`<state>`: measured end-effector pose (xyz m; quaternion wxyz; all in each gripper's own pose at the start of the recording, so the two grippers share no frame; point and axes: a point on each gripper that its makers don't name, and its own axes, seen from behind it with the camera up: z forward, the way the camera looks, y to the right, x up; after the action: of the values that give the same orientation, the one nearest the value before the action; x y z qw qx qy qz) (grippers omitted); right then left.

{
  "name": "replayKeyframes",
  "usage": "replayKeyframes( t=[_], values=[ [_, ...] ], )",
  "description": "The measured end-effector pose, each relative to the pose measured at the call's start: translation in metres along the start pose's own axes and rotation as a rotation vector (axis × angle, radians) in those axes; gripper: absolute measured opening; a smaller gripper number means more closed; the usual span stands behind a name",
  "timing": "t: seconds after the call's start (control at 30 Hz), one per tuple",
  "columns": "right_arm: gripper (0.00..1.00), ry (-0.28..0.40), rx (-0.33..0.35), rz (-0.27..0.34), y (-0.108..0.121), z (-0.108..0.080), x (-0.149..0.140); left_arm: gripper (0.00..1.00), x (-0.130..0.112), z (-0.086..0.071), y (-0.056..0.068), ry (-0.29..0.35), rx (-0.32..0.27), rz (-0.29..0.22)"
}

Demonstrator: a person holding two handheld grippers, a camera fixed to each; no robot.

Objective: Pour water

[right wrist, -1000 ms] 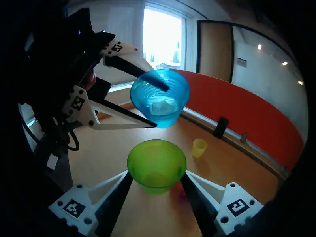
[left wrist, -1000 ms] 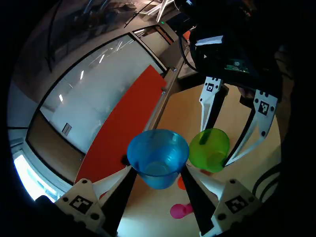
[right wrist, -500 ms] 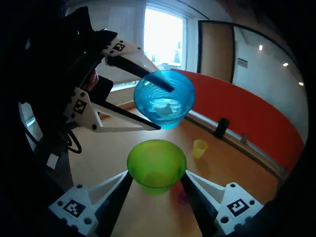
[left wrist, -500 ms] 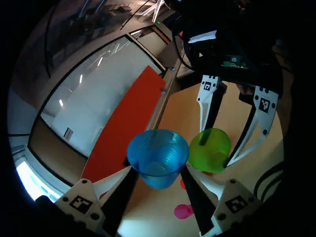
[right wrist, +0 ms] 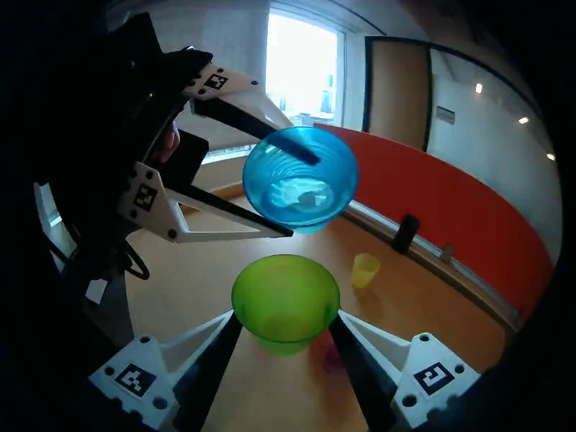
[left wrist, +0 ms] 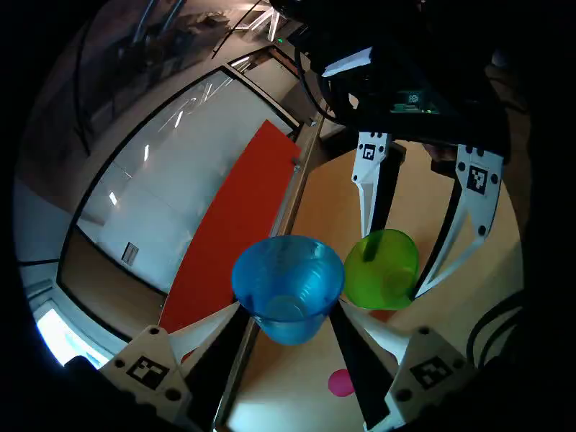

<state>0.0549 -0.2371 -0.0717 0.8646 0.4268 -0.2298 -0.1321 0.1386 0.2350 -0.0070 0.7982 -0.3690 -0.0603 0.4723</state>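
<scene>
My left fingers [left wrist: 201,337] clamp the see-through blue plastic cup [left wrist: 288,288], my right fingers [right wrist: 194,340] clamp the see-through green plastic cup [right wrist: 286,302]. Blue hangs above and just beyond my right fingers, mouth tipped toward green, so I'd guess more tilt does it.

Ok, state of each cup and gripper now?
blue cup: aloft, tipped, a little water inside, none streaming.
green cup: held upright, clear of blue cup.
yellow cup: standing on the table.
pink cup: on the table, pose unclear.
left gripper: jaws shut on blue cup.
right gripper: jaws shut on green cup.
</scene>
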Motion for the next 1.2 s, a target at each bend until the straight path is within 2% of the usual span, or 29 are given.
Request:
replayKeyframes(
  t=[0.6, 1.2],
  values=[
    [0.88, -0.004, 0.005, -0.010, 0.0005, 0.0033, 0.0014, 0.78, 0.0009, -0.0027, -0.0009, -0.003, 0.023, 0.088],
    [0.87, -0.004, 0.008, -0.022, 0.0017, 0.0023, 0.0026, 0.78, 0.0030, -0.0051, 0.0002, -0.002, 0.042, 0.136]
  ],
)
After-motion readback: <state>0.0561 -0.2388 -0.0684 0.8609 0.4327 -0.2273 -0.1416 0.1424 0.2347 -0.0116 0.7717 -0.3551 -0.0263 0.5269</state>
